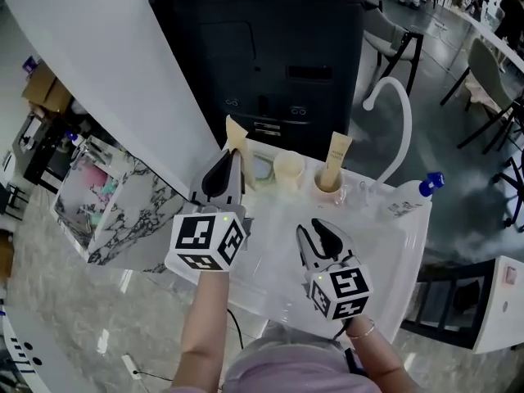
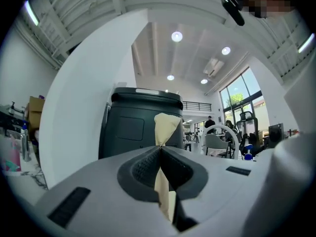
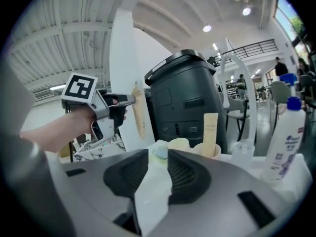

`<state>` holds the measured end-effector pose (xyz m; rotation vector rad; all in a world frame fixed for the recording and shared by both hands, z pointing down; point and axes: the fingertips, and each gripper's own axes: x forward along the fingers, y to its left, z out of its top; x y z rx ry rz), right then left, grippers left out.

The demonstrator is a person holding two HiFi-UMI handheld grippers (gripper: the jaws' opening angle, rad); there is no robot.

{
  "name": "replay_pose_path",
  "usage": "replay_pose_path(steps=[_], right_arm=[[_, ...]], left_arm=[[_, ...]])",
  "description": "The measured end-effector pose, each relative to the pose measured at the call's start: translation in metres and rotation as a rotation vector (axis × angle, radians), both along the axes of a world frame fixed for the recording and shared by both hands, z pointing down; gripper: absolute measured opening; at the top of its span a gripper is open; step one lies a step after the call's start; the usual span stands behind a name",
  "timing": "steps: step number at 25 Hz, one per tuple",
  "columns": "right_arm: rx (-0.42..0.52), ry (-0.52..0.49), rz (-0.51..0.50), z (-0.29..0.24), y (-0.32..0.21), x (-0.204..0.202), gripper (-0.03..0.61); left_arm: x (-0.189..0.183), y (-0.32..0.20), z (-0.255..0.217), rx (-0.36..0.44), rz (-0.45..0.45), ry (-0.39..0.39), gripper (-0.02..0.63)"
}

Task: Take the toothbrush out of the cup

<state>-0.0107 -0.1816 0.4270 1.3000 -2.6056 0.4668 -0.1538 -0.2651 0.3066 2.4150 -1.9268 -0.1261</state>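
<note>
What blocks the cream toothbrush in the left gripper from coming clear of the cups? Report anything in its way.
Nothing visible. The left gripper is shut on the toothbrush and holds it in open air, above and left of both cups. The open right gripper sits apart, nearer the person.

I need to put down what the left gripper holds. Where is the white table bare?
Bare: the white table between the left gripper and right gripper, in front of the cups; also the strip between right gripper and bottle. Crowded: the back edge, where cups, tube and bottle stand in a row.
</note>
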Motion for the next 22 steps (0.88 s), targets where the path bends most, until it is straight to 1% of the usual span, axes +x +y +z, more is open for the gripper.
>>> replay_pose_path(steps=[5,9,11,16,22], right_arm=[[-0.001,-0.007,-0.051,-0.001,0.006,-0.023,0.123],[-0.006,-0.010,-0.090,0.000,0.013,-0.041,0.121],[-0.013,-0.015,-0.106,0.002,0.016,-0.050,0.120],[-0.027,-0.019,-0.127,0.007,0.021,-0.063,0.115],[-0.044,-0.010,-0.125,0.014,0.020,-0.063,0.112]], left_arm=[[-0.049,0.041,0.017,-0.053,-0.089,0.028,0.005],[-0.081,0.072,0.046,-0.132,-0.148,0.020,0.006],[-0.091,0.086,0.062,-0.186,-0.157,-0.001,0.006],[-0.106,0.111,0.108,-0.349,-0.164,-0.094,0.006],[-0.103,0.113,0.169,-0.549,-0.129,-0.165,0.006]])
